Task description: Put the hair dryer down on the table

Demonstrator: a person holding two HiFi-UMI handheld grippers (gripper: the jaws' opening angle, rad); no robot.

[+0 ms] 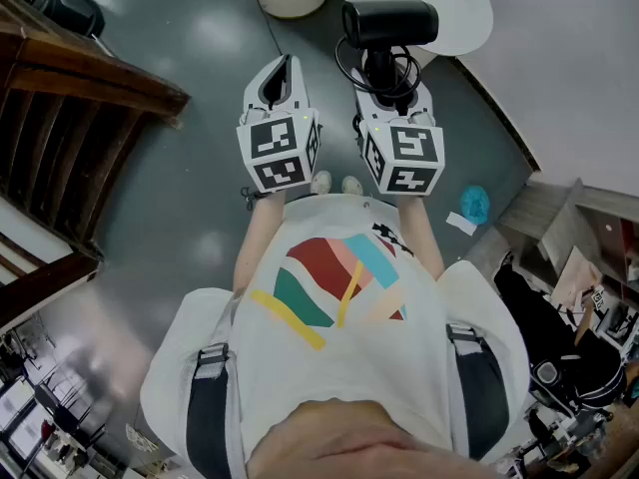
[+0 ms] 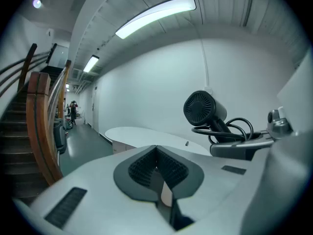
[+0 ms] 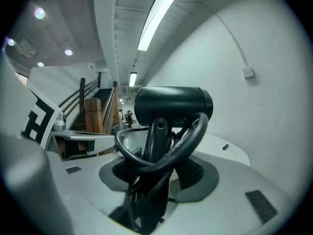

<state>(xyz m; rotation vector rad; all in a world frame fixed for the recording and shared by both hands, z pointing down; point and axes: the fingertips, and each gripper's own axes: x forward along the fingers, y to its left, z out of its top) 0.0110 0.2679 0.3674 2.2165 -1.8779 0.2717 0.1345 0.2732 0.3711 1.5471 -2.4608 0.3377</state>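
Right gripper (image 3: 156,173), held in my right hand: its two ribbed jaws are clamped on the handle of the hair dryer (image 3: 171,104), which stands upright between them. The dryer is black, with a short cylindrical barrel set crosswise on top of a slim, straight handle. From my left gripper's camera one end of the barrel shows as a round, finely slotted grille. Its black cord (image 3: 168,155) is gathered in loose loops that wrap around the handle and hang at the jaws.

Left gripper (image 2: 157,165), just beside the right one: jaws brought together, nothing between them.

Location of the dryer: it is carried in the air, not resting on any surface. The white, round-ended table (image 2: 142,133) lies ahead of both grippers; in the head view the barrel overlaps the table's near edge, but whether it is already above the tabletop I cannot tell. A small dark item (image 2: 186,143) lies on the tabletop, too small to identify.

Surroundings: grey floor (image 1: 200,168) beneath me, a wooden staircase (image 1: 80,78) to my left, and a blue object (image 1: 475,205) on the floor to my right.
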